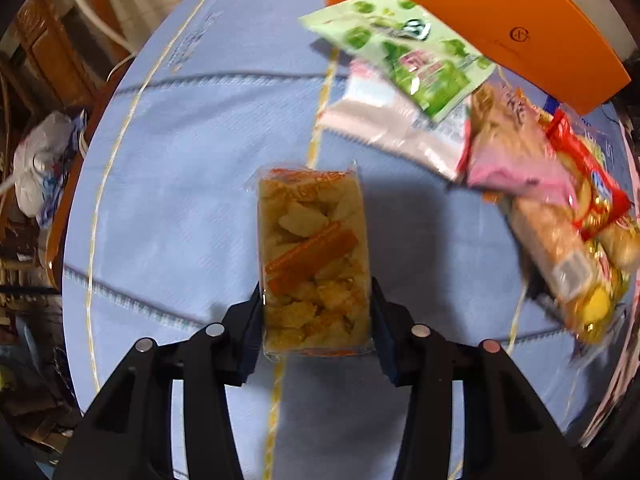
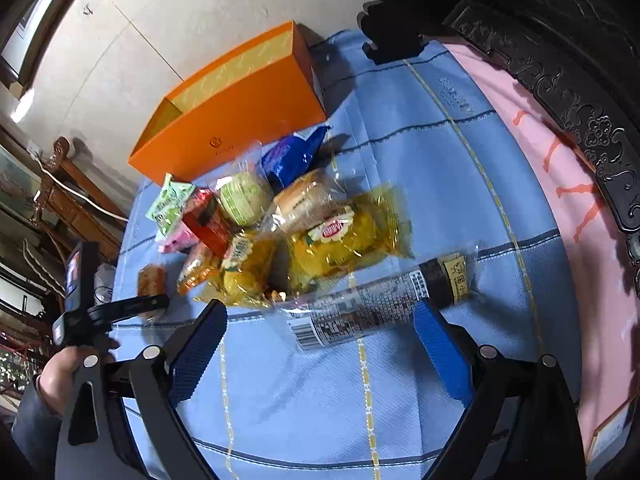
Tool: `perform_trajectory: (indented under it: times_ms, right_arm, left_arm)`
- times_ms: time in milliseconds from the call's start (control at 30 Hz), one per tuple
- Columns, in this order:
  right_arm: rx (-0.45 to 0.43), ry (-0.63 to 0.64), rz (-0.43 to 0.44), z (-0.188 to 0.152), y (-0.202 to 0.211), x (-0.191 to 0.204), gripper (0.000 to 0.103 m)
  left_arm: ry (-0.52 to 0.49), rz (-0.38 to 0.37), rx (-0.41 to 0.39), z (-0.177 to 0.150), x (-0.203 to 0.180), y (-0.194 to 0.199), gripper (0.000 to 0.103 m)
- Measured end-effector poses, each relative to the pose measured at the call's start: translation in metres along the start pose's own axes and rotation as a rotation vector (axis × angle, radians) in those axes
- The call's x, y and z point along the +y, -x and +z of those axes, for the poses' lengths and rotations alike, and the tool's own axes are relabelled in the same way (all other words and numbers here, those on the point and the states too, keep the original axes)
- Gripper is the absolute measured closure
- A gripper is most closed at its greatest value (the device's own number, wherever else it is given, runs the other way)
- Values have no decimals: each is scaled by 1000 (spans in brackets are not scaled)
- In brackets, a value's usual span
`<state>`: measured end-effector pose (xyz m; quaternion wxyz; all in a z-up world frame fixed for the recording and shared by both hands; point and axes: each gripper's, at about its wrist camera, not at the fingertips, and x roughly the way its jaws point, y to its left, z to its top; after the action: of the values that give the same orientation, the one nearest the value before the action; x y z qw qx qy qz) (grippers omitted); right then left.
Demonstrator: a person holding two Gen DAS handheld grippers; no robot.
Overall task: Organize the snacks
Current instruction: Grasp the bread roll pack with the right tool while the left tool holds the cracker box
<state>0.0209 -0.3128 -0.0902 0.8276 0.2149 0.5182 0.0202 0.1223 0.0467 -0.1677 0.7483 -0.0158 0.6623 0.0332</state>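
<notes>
The left hand-held gripper [image 1: 316, 312] grasps a clear snack pack [image 1: 314, 260]; the right hand-held gripper [image 2: 320, 344] is spread wide. The orange box [image 2: 240, 108] looks empty, so most snacks [image 2: 280, 232] probably remain.

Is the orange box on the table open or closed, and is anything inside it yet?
Open: the orange box has no lid, and its yellow patterned inner wall shows. The visible part inside looks empty; its floor is hidden, so cannot tell fully.
</notes>
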Motion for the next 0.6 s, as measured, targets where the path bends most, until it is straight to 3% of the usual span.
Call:
perform_trajectory:
  times_ms: [300, 467, 600]
  right_arm:
    - [35, 6, 0, -1, -14, 4, 8]
    - [3, 28, -30, 22, -15, 11, 8]
    - [15, 79, -93, 52, -32, 26, 8]
  left_arm:
    - [-21, -22, -53, -35, 33, 27, 57]
    - [-56, -30, -82, -39, 24, 46, 57]
    - [-43, -46, -67, -29, 18, 38, 57]
